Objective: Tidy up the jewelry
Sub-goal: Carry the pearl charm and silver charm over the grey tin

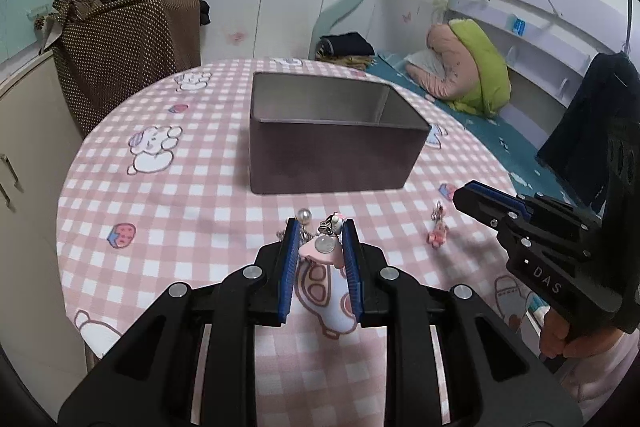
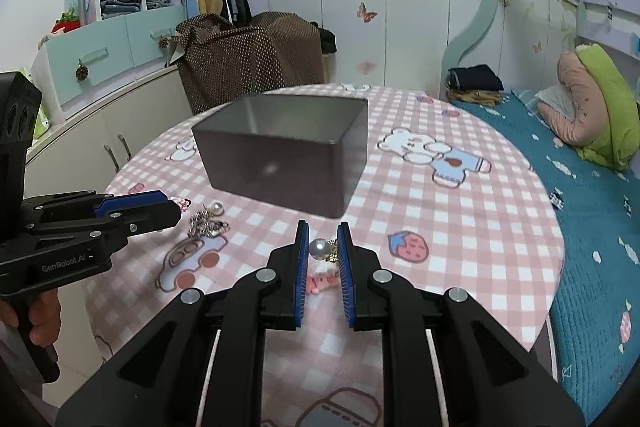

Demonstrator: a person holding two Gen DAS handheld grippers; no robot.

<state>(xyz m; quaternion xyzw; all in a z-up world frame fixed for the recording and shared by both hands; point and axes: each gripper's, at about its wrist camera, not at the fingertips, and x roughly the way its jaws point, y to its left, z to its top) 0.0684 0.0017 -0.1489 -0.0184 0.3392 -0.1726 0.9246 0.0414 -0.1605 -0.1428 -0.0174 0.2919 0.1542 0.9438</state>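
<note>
L gripper (image 1: 320,227) sits low over the pink-check tablecloth (image 1: 180,227), jaws narrowed to a small gap w/ a pink charm (image 1: 322,249) between the blue pads; charm has a round silver disc and a clip on top, and it looks pinched on both sides, tho contact isn't fully clear. A pearl piece (image 1: 305,215) w/ a bit of chain lies just past the L pad tip, on the cloth. R gripper (image 2: 323,233) is also down near the table, jaws part-closed w/ a grey pearl (image 2: 319,249) and gold bit between them; the pearl touches the L pad, gap on the R side, so can't tell if it's actually gripped. A small pink bow-like charm (image 2: 322,282) lies on the cloth below that, between the pads; same item seen from the L cam (image 1: 437,235) just beside the R gripper's tip. Grey open box (image 1: 328,139) stands mid-table beyond both grippers, apart from all jewelry; the part of its inside that shows is bare. Bed w/ teal cover (image 2: 592,219) to the R of the table.
</note>
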